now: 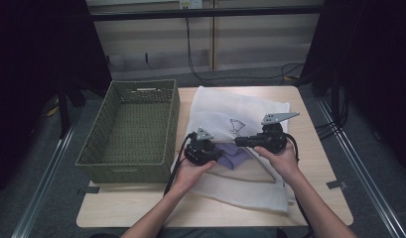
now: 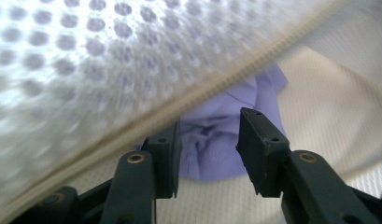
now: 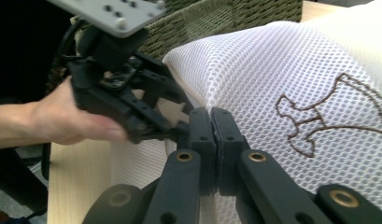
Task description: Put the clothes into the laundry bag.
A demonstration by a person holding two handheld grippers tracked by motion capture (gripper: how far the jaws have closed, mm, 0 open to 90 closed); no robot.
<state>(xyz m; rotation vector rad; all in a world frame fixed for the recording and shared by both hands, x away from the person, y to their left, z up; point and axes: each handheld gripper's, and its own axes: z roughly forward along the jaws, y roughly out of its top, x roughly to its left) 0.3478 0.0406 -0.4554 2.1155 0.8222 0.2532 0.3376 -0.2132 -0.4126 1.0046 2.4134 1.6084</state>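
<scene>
A white mesh laundry bag with a brown stitched figure lies on the wooden table. My right gripper is shut on the bag's upper edge near its opening and holds that edge raised. A purple garment lies crumpled inside the bag on its lower layer, under the zipper edge. My left gripper reaches into the opening with its jaws open, and the purple cloth lies just beyond them, apart from the pads. From above, the left gripper points right at the purple garment, and the right gripper points left.
An empty green woven basket stands on the left half of the table, close beside the bag. Bare table runs along the front edge. Dark curtains and cables are behind the table.
</scene>
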